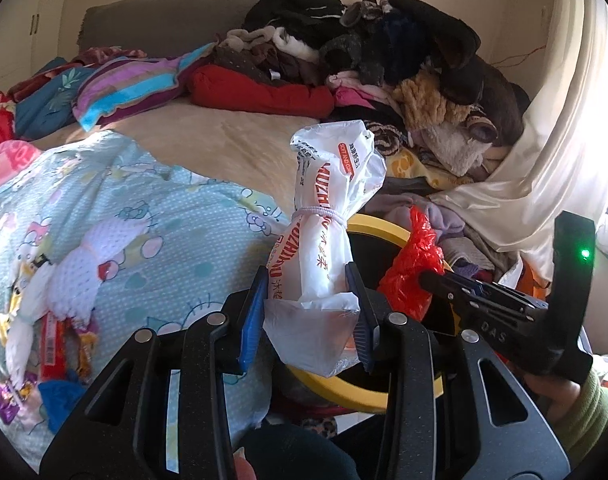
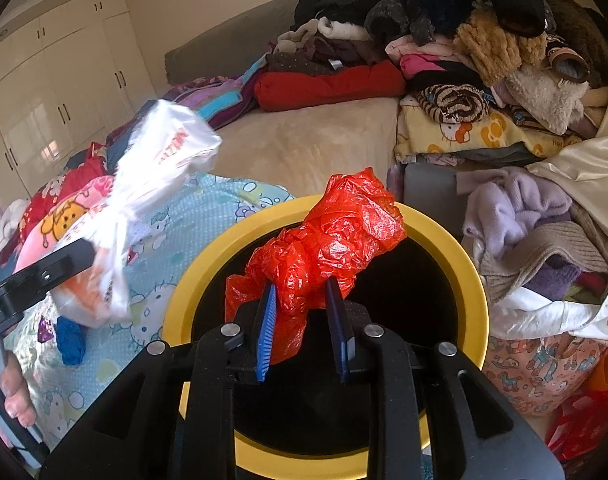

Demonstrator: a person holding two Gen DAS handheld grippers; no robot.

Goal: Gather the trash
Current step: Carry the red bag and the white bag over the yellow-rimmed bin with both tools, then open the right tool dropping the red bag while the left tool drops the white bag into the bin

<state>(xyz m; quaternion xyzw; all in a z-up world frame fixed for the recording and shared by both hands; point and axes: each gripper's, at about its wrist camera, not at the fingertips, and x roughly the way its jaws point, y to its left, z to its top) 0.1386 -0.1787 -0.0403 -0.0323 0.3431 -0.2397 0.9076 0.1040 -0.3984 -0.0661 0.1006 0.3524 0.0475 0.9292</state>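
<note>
White crinkly plastic: left wrist view shows the left claw (image 1: 310, 312) clamped on the lower end of a tied white bag (image 1: 324, 236), held upright beside the yellow-rimmed bin (image 1: 378, 226). Right wrist view: right claw (image 2: 304, 320) pinching a crumpled red bag (image 2: 324, 224) directly over the bin's mouth. Both look light, soft, slippery; grip bunched folds.
</note>
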